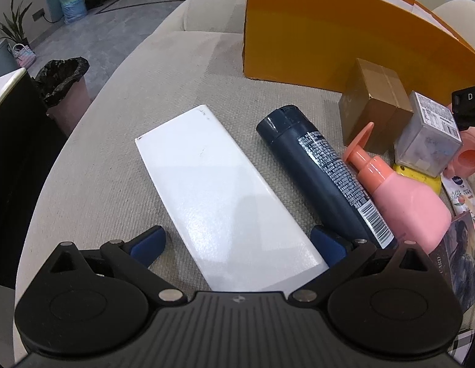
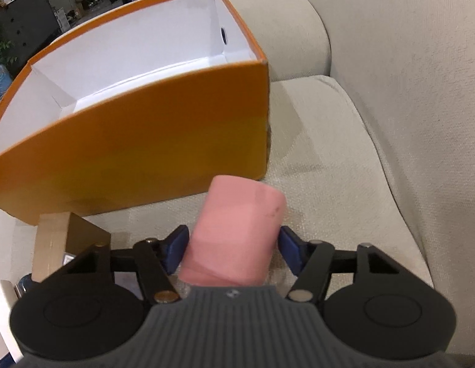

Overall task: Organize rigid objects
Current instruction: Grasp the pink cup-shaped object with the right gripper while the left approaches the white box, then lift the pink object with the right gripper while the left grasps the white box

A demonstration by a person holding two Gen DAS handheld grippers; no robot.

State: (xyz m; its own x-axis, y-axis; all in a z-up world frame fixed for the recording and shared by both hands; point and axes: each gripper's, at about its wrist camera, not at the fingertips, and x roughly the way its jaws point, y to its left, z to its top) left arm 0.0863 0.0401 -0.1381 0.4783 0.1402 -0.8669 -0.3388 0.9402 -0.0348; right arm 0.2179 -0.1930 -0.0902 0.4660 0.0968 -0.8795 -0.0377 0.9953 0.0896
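pink cylinder [image 2: 237,233] between right tongs [image 2: 233,245], white box [image 1: 225,202] between left tongs [image 1: 237,242]

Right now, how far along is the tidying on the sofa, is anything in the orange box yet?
Nothing looks done: the orange box shows only white, bare inside. In hand: the right tongs are around a pink cylinder. The left tongs stand open around the white flat box. Left on the cushion: dark blue bottle, pink pump bottle, brown carton, clear cube.
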